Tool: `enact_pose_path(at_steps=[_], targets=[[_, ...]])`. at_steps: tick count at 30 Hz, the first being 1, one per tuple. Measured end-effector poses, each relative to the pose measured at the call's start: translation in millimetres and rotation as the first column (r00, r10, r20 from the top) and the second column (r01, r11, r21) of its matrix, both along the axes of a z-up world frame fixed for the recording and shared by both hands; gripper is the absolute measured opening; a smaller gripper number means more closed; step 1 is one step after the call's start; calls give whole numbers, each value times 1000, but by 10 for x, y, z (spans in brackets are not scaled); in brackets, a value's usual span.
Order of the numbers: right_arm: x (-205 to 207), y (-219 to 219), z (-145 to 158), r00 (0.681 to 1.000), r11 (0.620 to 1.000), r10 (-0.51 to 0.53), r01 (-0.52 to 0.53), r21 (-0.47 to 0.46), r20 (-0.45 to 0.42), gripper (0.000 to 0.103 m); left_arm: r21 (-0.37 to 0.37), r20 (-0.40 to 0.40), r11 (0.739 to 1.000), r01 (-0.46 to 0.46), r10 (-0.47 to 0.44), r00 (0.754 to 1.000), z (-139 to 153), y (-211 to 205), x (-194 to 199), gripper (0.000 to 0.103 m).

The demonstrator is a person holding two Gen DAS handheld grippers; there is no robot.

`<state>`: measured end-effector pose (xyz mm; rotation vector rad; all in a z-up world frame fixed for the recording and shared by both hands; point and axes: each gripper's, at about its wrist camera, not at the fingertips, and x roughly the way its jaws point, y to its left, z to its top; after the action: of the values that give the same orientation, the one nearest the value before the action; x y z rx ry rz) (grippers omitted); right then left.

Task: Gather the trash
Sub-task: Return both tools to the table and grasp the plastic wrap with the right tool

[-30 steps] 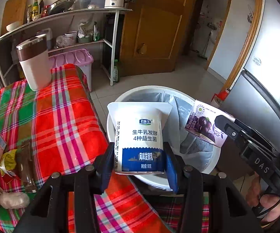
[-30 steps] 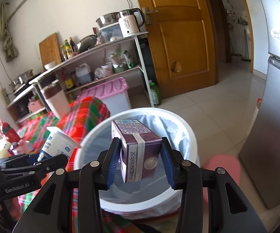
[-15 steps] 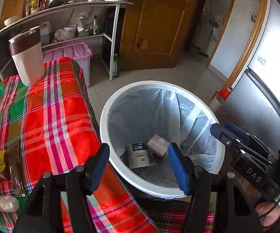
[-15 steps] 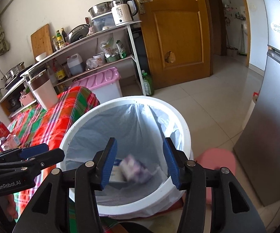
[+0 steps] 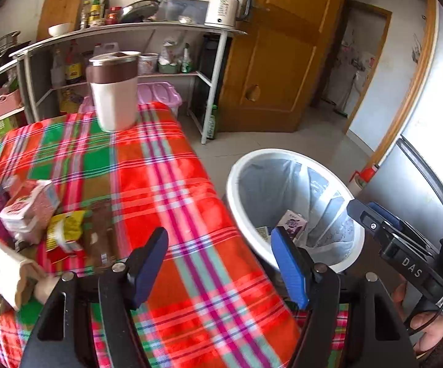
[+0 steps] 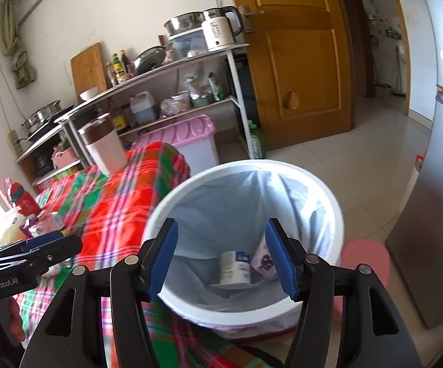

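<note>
A white bin [image 6: 328,202] lined with a grey bag stands beside the plaid-covered table [image 5: 166,184]. At its bottom lie a white yogurt cup [image 6: 235,266] and a purple carton [image 6: 264,260], the carton also showing in the left wrist view [image 5: 292,224]. My right gripper [image 6: 221,256] hovers over the bin, jaws opening, nothing between them. My left gripper [image 5: 219,260] hangs over the table's edge next to the bin, jaws opening and empty. Several wrappers and cartons [image 5: 34,214] lie in a heap on the cloth at the left.
A brown-and-white tumbler [image 5: 114,89] stands at the table's far end. Behind it are a metal shelf rack [image 5: 160,30] with a kettle and pots, and a pink-lidded box [image 6: 184,132]. A wooden door [image 6: 298,61] and a grey fridge [image 6: 436,214] flank the tiled floor.
Both grippers let go: the yogurt cup and the purple carton dropped into the bin. The left gripper then swung left, from over the bin to over the table. Both jaws widened.
</note>
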<state>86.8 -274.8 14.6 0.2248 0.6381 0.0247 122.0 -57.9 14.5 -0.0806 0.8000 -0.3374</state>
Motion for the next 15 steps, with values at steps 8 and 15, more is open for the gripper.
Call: enact_pose_path(at_steps=[8,15], targets=[[-25,526,53,993,993,121,-121,1,9,63,1,16,990,-141,141,990,10,682,-197,73],[14,1078,2,966,966,257,-257,-8,-2,63,3,-4,957,-290,290,957,-89,1358,-336,76]])
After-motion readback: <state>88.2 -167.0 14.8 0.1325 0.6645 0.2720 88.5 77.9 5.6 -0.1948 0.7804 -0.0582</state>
